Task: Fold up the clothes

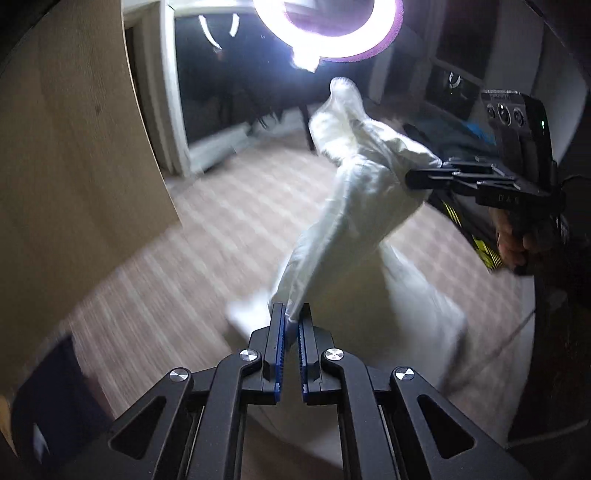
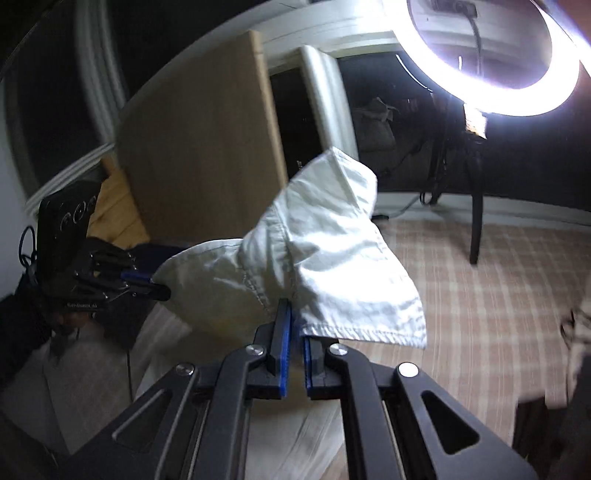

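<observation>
A white garment [image 1: 354, 199] hangs in the air above the floor, stretched between both grippers. My left gripper [image 1: 291, 317] is shut on one edge of it; the blue pads pinch the cloth. In the same view the right gripper [image 1: 417, 179] comes in from the right, shut on another part of the cloth. From the right wrist, my right gripper [image 2: 295, 325] pinches a hem of the white garment [image 2: 325, 258], which folds upward over the fingers. The left gripper [image 2: 159, 290] holds the far end at the left. More white cloth lies below the fingers.
A ring light [image 1: 332, 33] on a stand [image 2: 476, 206] glares at the top. A wooden panel [image 2: 199, 155] leans at the left beside a dark doorway [image 1: 229, 85]. Checked carpet [image 2: 498, 288] covers the floor. A hand [image 1: 513, 240] grips the right tool.
</observation>
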The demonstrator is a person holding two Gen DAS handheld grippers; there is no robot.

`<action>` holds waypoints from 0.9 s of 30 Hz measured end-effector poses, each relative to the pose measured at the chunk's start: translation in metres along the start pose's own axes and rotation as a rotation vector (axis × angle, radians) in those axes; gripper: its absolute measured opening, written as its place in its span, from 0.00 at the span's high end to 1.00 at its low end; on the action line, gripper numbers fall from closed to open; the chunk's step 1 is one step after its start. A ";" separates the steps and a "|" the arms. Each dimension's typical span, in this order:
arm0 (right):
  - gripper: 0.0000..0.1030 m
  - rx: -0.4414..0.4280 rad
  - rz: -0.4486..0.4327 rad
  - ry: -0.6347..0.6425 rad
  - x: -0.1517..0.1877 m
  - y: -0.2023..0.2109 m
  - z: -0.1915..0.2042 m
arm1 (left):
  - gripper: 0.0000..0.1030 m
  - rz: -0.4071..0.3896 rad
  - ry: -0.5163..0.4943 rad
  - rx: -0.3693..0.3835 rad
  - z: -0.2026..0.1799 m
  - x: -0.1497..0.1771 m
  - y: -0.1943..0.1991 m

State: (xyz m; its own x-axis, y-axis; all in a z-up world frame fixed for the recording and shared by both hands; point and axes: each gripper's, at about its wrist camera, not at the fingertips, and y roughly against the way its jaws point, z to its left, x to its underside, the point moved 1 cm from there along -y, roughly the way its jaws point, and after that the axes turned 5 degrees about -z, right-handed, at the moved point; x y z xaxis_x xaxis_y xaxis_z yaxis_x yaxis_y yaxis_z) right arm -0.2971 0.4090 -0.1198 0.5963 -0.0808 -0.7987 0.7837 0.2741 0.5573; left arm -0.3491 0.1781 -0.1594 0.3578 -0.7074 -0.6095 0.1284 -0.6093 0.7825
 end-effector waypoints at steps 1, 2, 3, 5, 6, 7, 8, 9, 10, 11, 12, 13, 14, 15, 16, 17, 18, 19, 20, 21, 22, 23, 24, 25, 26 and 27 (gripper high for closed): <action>0.89 0.013 0.055 0.009 0.019 0.008 0.004 | 0.89 0.035 0.007 0.019 -0.010 0.018 -0.002; 0.79 0.054 0.134 0.017 0.040 0.015 0.005 | 0.87 0.080 0.006 0.033 -0.020 0.035 -0.005; 0.71 0.105 0.221 0.025 0.063 0.021 0.007 | 0.88 0.135 0.000 0.046 -0.031 0.057 -0.007; 0.71 0.189 0.303 0.013 0.091 0.043 0.005 | 0.87 0.201 -0.007 0.050 -0.048 0.088 -0.003; 0.71 0.220 0.308 -0.007 0.100 0.059 0.004 | 0.87 0.203 0.000 0.040 -0.050 0.095 0.003; 0.70 0.251 0.312 -0.027 0.108 0.075 0.003 | 0.87 0.196 0.017 0.035 -0.050 0.098 0.011; 0.68 0.270 0.299 -0.070 0.109 0.088 0.001 | 0.87 0.179 0.034 0.032 -0.047 0.095 0.019; 0.67 0.264 0.270 -0.119 0.104 0.099 0.000 | 0.87 0.152 0.046 0.019 -0.042 0.089 0.026; 0.66 0.245 0.233 -0.147 0.097 0.105 0.001 | 0.87 0.128 0.047 0.003 -0.039 0.083 0.031; 0.63 0.223 0.192 -0.142 0.088 0.106 0.005 | 0.87 0.105 0.043 -0.006 -0.036 0.074 0.033; 0.54 0.200 0.151 -0.129 0.078 0.107 0.010 | 0.87 0.086 0.035 -0.010 -0.032 0.063 0.033; 0.49 0.184 0.130 -0.102 0.066 0.099 0.016 | 0.85 0.071 0.026 -0.015 -0.029 0.054 0.032; 0.44 0.170 0.116 -0.071 0.053 0.087 0.021 | 0.85 0.062 0.016 -0.024 -0.027 0.046 0.029; 0.44 0.155 0.102 -0.039 0.040 0.076 0.027 | 0.84 0.054 0.005 -0.034 -0.025 0.038 0.025; 0.44 0.129 0.098 -0.028 0.027 0.061 0.031 | 0.84 0.053 -0.002 -0.042 -0.022 0.031 0.019; 0.44 0.098 0.099 -0.025 0.013 0.044 0.035 | 0.84 0.055 -0.005 -0.045 -0.019 0.027 0.012; 0.44 0.082 0.107 -0.026 0.003 0.033 0.038 | 0.84 0.060 -0.005 -0.045 -0.016 0.025 0.005; 0.44 0.062 0.131 -0.028 -0.008 0.015 0.040 | 0.84 0.069 -0.001 -0.043 -0.014 0.025 -0.002; 0.44 0.055 0.163 -0.023 -0.016 -0.004 0.042 | 0.84 0.081 0.007 -0.043 -0.012 0.024 -0.009; 0.44 0.054 0.196 -0.015 -0.023 -0.022 0.042 | 0.84 0.094 0.017 -0.039 -0.008 0.025 -0.016; 0.44 0.057 0.233 -0.004 -0.025 -0.038 0.044 | 0.84 0.107 0.027 -0.040 -0.006 0.026 -0.021; 0.46 0.063 0.279 -0.002 -0.023 -0.052 0.043 | 0.84 0.117 0.035 -0.045 -0.005 0.027 -0.025; 0.70 0.068 0.329 -0.004 -0.019 -0.065 0.040 | 0.84 0.119 0.041 -0.045 -0.005 0.027 -0.025; 0.93 0.081 0.365 -0.015 -0.015 -0.068 0.038 | 0.84 0.111 0.044 -0.042 -0.004 0.029 -0.021; 0.96 0.095 0.395 -0.030 -0.010 -0.068 0.036 | 0.84 0.103 0.044 -0.040 -0.004 0.030 -0.016; 0.96 0.084 0.377 -0.045 -0.004 -0.054 0.035 | 0.83 0.095 0.043 -0.039 -0.003 0.032 -0.010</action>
State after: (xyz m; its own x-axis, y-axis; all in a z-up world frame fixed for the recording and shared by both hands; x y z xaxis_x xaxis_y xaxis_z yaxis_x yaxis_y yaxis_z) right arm -0.3358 0.3614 -0.1387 0.8510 -0.0318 -0.5241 0.5180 0.2138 0.8282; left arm -0.3364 0.1626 -0.1860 0.4092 -0.7451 -0.5267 0.1276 -0.5248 0.8416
